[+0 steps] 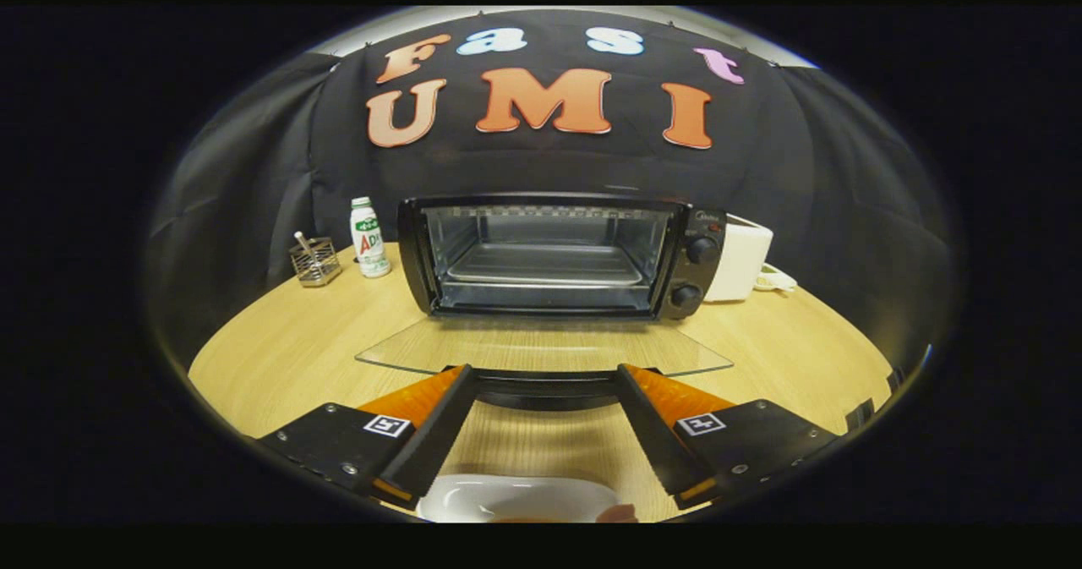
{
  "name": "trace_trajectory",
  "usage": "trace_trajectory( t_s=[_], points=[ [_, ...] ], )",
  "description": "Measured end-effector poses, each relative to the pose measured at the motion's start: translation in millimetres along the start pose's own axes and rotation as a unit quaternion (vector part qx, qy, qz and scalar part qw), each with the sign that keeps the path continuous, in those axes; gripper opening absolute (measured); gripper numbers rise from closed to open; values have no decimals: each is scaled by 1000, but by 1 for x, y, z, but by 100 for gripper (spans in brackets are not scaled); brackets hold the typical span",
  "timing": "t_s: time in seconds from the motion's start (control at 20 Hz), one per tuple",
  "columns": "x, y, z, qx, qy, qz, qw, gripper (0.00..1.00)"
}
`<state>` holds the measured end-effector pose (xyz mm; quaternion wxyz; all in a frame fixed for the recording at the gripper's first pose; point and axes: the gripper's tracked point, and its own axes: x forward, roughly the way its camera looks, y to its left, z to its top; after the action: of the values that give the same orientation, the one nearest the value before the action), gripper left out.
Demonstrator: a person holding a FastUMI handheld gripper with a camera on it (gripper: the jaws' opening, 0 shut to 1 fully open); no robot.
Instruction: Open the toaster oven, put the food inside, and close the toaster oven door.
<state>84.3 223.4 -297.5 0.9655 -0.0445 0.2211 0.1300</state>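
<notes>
The black toaster oven (702, 214) stands at the back of the round wooden table, open, with a bare rack (545, 265) inside. Its glass door (541, 345) lies folded down flat toward me. The door's black handle (545, 396) runs crosswise between my fingertips. My gripper (543, 374) is open, its orange-and-black fingers spread wide on either side of the handle. Below the fingers, close to me, lies a white plate (516, 500). A small pinkish-brown piece (617, 514) shows at its near rim; what it is I cannot tell.
Left of the oven stand a white bottle (368, 239) and a wire basket (314, 262) holding a utensil. A white appliance (744, 256) sits against the oven's right side. Bare tabletop (279, 358) lies to either side of the door.
</notes>
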Motion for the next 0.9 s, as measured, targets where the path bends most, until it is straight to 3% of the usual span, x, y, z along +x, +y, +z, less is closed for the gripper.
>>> trace_trajectory(
  t_s=[0.35,0.65,0.9],
  points=[
    [0,-4,-14,-9,20,0,1000,99],
    [12,-4,-39,2,79,3,997,99],
    [10,-3,-37,-7,76,5,997,99]
  ],
)
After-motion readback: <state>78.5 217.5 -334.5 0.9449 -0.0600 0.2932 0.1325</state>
